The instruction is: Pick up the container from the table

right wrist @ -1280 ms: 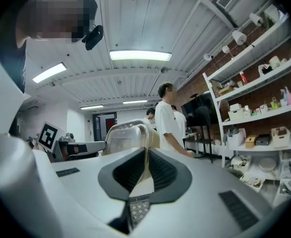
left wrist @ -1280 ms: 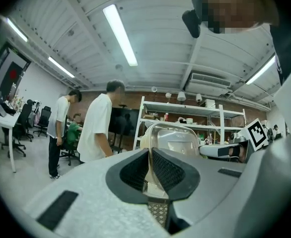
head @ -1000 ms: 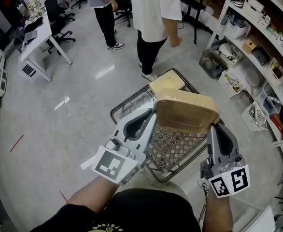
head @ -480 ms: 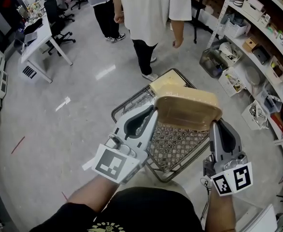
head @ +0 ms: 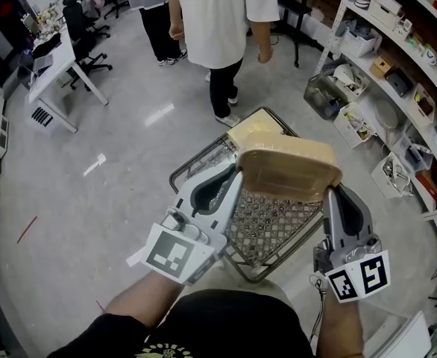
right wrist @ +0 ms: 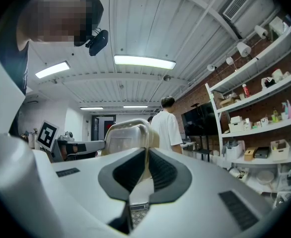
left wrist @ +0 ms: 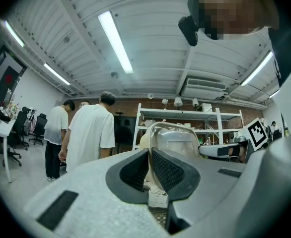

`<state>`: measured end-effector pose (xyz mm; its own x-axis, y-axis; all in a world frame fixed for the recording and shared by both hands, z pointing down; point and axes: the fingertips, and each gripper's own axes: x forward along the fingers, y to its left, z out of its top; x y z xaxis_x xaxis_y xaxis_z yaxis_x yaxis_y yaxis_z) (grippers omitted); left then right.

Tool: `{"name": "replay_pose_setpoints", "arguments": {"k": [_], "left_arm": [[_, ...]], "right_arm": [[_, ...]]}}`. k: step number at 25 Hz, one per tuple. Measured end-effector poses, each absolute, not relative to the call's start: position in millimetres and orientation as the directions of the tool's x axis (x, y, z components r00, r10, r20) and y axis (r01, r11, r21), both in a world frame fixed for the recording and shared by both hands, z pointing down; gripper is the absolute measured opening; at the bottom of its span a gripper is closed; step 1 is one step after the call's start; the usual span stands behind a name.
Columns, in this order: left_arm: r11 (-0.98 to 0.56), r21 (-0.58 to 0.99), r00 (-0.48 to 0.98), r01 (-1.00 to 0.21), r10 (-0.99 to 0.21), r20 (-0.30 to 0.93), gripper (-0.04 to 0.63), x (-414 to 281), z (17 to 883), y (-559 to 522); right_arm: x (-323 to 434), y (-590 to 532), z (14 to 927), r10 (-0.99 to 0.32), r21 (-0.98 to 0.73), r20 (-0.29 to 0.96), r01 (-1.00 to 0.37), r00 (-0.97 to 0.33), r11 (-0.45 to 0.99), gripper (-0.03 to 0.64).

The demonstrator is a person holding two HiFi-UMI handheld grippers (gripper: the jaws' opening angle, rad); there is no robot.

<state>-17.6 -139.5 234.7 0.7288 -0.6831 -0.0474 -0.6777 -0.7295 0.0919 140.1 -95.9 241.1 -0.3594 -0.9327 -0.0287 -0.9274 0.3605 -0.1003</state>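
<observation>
Head view: grey polished floor (head: 114, 200), stocked shelving (head: 405, 73) along the right, a person in a white T-shirt (head: 218, 21) standing ahead. No table in frame. The container (head: 289, 171) is already up in the air over a wire cart (head: 271, 230), which has a second tan-lidded box (head: 257, 129) at its far end. The left gripper (head: 237, 177) holds the container's left edge and the right gripper (head: 330, 192) its right edge.

Left gripper view: the left gripper (left wrist: 150, 155) has its jaws clamped on the container's (left wrist: 178, 143) thin rim, pads pressing from both sides. The bite is only on the lip.

Right gripper view: the right gripper (right wrist: 146, 162) is likewise pinched onto the opposite rim of the container (right wrist: 125, 135).

Judgement: the lift looks done; the step in hand is supporting the load. To do it well:
- Move both hands as one.
- Neither pull apart nor squeeze inward, as the rim would likely flex and slip.
- Hold it level.
- Give the person ahead a wide berth.
</observation>
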Motion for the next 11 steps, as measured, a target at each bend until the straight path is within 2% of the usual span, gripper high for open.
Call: {"name": "replay_pose_setpoints", "arguments": {"k": [11], "left_arm": [[-0.733,0.094,0.731,-0.673,-0.679,-0.065,0.028,-18.3,237.0,-142.0]], "right_arm": [[139.5,-95.9,244.3,-0.933,-0.111,-0.027,-0.927,-0.358,0.359,0.028]]}}
